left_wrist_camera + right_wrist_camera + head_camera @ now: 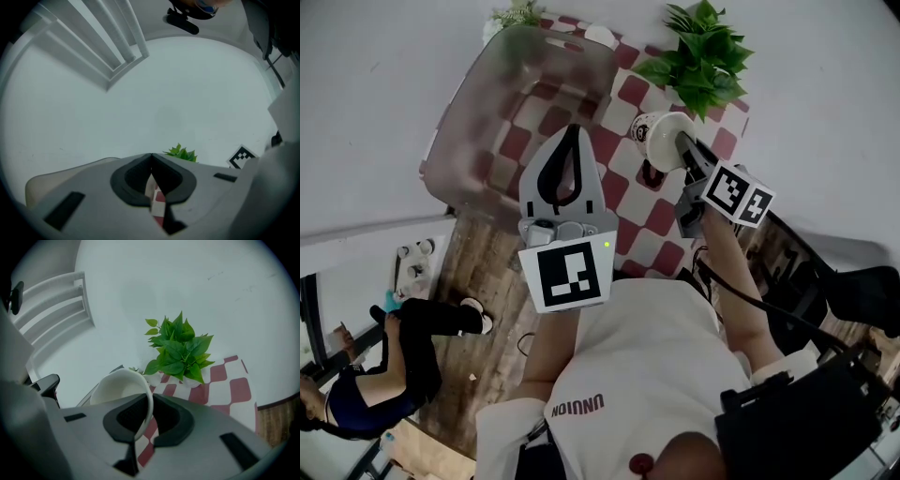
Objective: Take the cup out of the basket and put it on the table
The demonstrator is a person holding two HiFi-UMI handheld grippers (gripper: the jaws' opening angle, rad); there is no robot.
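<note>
A white cup (658, 141) with a dark printed band hangs tilted over the checked tablecloth (661, 223), to the right of the basket and just in front of the plant. My right gripper (681, 141) is shut on its rim. In the right gripper view the cup's wall (117, 387) runs between the jaws of the right gripper (151, 398). The translucent grey basket (478, 112) stands at the table's left and looks empty. My left gripper (573, 129) hovers between basket and cup, shut on nothing. The left gripper (151, 155) points level at the white wall.
A leafy green plant (701, 54) stands at the table's far right corner, with its leaves (180, 347) close behind the cup. A small pale plant (516, 13) sits behind the basket. A seated person (394, 352) is on the wooden floor at lower left. Black gear (825, 412) lies at right.
</note>
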